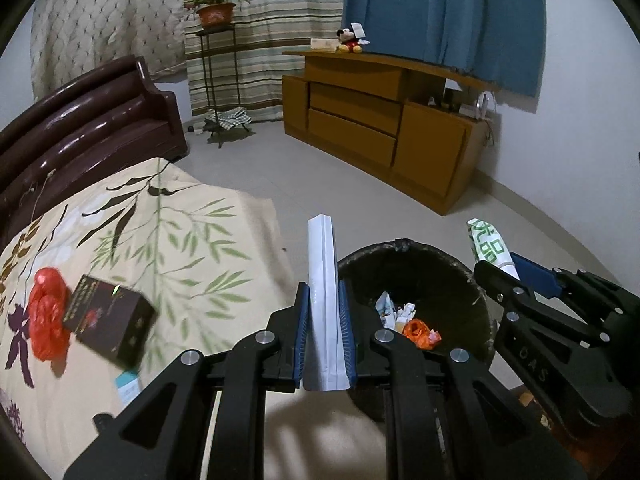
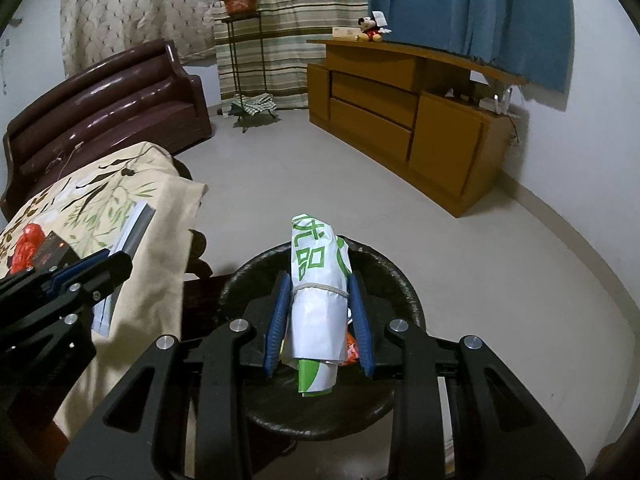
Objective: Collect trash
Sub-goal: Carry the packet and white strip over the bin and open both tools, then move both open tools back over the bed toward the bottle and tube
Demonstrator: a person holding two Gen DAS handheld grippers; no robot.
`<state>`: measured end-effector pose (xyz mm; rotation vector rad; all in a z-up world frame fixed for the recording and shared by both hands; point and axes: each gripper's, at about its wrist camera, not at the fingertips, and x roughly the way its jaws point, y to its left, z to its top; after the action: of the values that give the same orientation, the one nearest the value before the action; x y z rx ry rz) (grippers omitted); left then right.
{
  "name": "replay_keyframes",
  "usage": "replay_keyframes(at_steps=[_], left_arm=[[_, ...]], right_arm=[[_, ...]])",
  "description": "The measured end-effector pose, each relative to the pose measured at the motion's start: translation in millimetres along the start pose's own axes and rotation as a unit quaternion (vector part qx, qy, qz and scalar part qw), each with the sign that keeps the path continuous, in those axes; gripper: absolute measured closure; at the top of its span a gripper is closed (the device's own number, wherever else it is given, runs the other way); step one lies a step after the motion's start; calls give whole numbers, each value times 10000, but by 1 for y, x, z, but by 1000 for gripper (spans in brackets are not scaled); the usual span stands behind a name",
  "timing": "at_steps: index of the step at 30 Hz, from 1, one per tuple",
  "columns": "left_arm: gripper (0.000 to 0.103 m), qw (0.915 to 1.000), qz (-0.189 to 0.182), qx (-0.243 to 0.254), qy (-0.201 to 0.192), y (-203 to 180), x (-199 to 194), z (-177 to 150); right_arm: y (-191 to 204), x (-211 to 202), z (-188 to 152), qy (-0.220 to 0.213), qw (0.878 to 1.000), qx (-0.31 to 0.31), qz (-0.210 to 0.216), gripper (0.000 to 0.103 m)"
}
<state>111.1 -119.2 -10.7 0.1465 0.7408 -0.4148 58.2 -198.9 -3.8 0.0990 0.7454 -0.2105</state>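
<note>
Blue pads of the left gripper (image 1: 324, 332) clamp a flat white packet (image 1: 323, 300) that stands on edge between them, its top rising well above the fingertips; the right gripper (image 2: 320, 316) likewise grips a rolled white and green paper bundle (image 2: 320, 300), tied round the middle with a thin string, with its green-printed end sticking forward past the jaws; in the left wrist view that same bundle (image 1: 490, 246) shows at the right, poking up out of the other tool. Directly below and ahead of both grippers sits a dark round trash bin (image 1: 452, 276); the bundle hangs over its opening, while the packet is at the bin's left rim, over the edge between bin and bed; inside lie crumpled white scraps (image 1: 394, 310) and an orange wrapper (image 1: 418, 330). To the left spreads a cream bedspread (image 1: 192, 248) printed with green leaves; on it rest a red plastic bag (image 1: 46, 312) and, touching it, a dark box (image 1: 108, 318); a pale blue item (image 1: 129, 388) peeks out near the bed's near edge, possibly a booklet, though too little shows to say. Farther off stand a maroon sofa (image 1: 100, 116), a wooden cabinet (image 1: 384, 128) with a plush toy (image 1: 352, 40) on top, a potted plant (image 1: 216, 10) on a metal stand, and striped and blue curtains against the wall.
</note>
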Motion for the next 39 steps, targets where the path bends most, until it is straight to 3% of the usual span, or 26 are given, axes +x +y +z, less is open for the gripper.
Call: replay_keyframes(at_steps=[10,12,14,19,30,39], left_arm=[[85,9994,58,206,286,-17,31,10],[81,9991,42,236,338,-20,34,11],[70,9992,79,216,342,-19,34,12],[59,9993,96,144,323,-15,35,13],[52,9996,159,25,224,-13,21,11],[49,9990,398,-149,161,9,-14,-3]], right_arm=[[-22,26,1,72,9997,232,-23,73],[-25,29,1,80,9996,285,-8,71],[-27,32,1,88,9995,317,1,64],[-29,31,1,47,9993,373,-28,63],[-30,23,0,11,9990,434,-57,62],[-8,6,-8,47,9994,280,204,61]])
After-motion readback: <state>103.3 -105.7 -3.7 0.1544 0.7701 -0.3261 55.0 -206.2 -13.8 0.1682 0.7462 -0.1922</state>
